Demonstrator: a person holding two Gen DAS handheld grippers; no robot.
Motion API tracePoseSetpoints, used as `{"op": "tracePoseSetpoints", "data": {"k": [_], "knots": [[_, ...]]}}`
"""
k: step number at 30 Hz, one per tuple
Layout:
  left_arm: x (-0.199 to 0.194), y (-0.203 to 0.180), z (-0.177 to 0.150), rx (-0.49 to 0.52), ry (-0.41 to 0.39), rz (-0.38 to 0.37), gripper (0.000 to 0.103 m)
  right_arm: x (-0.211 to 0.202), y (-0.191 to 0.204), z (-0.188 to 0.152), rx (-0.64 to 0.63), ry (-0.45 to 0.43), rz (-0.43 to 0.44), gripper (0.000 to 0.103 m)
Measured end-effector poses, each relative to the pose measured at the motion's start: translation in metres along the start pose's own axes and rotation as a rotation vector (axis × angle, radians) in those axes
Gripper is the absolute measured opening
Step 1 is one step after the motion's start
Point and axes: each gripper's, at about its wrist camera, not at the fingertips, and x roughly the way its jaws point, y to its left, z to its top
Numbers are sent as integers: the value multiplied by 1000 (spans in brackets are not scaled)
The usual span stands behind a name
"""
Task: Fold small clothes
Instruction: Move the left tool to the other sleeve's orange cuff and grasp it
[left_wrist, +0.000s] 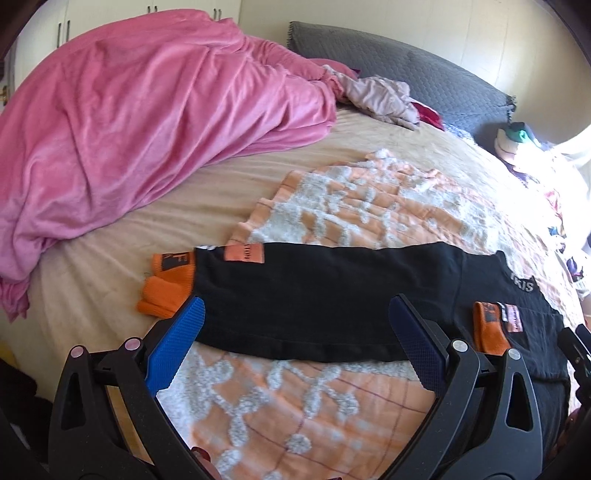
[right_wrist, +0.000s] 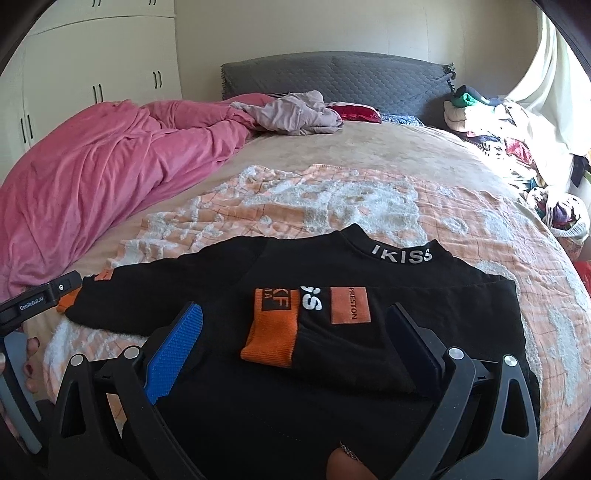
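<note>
From my left hand-held gripper (left_wrist: 295, 332) the black top (left_wrist: 314, 295) lies flat on the orange-and-white blanket (left_wrist: 295, 417) on the bed (left_wrist: 110, 258). One sleeve runs out to the left and ends in an orange cuff (left_wrist: 166, 284). My blue pads stand wide apart over that sleeve, grasping nothing. The cuff print is partly folded under; I make out only an "F". An orange patch (left_wrist: 245, 253) on the sleeve shows letters too blurred to read. At the right the collar (left_wrist: 522, 284) shows just "KIS" — the rest curves out of sight. The second cuff (left_wrist: 487, 326) sits partly behind my right finger, and the pink patch beside it is illegible. A pink duvet (left_wrist: 147, 129) is heaped at the left, and the right edge is washed out by glare.

From my right hand-held gripper (right_wrist: 295, 332) the same top fills the foreground, its lower part hidden under my fingers. These jaws too are spread wide and empty, poised over the sleeve folded across the chest. The collar (right_wrist: 400, 254) reads "IKISS". The folded sleeve's orange cuff (right_wrist: 273, 328) shows "KF", partly creased, then an upside-down white "SS", then an orange patch (right_wrist: 349, 304) reading "PRESTON". The left hand-held gripper (right_wrist: 40, 295) enters at the left edge — its body reads "GenRobot.AI" — and fingertips (right_wrist: 31, 347) show below it. A pile of clothes (right_wrist: 491, 122) at the far right is too bright to sort out.
</note>
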Motion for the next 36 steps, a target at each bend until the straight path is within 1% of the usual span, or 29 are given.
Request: {"op": "tracePoseSetpoints", "data": {"k": [3,5,10,14,16,19,22,25,26,28,30,33,34,36], "knots": [[2,8,0,-20,0,38,93,1,10,2,-20,-10,7,99],[5,13,0,-47,10,44,93,4,17,5,-21,-4,31,99],[22,19,-5,-73,70,71,93,12,36,12,-35,6,80,98],[33,29,-8,-106,112,63,93,19,53,15,-67,16,97,99],[37,36,-9,-146,122,55,93,23,60,13,-75,22,108,99],[45,48,-13,-219,152,31,93,31,65,6,-62,37,122,98],[51,57,-15,-261,172,31,93,44,72,-2,-59,76,134,99],[56,65,-17,-296,183,31,93,50,80,-9,-77,89,128,99],[57,67,-17,-305,185,23,93,52,82,-11,-85,93,127,99],[64,75,-20,-358,185,-17,93,56,88,-15,-109,105,119,99],[69,80,-22,-389,178,-22,93,60,90,-19,-123,114,110,98],[71,78,-21,-386,154,-10,93,64,90,-26,-116,130,112,99],[71,78,-20,-390,141,-7,93,65,89,-28,-112,136,113,98],[71,81,-20,-431,104,-2,93,66,87,-30,-105,142,113,98]]}}
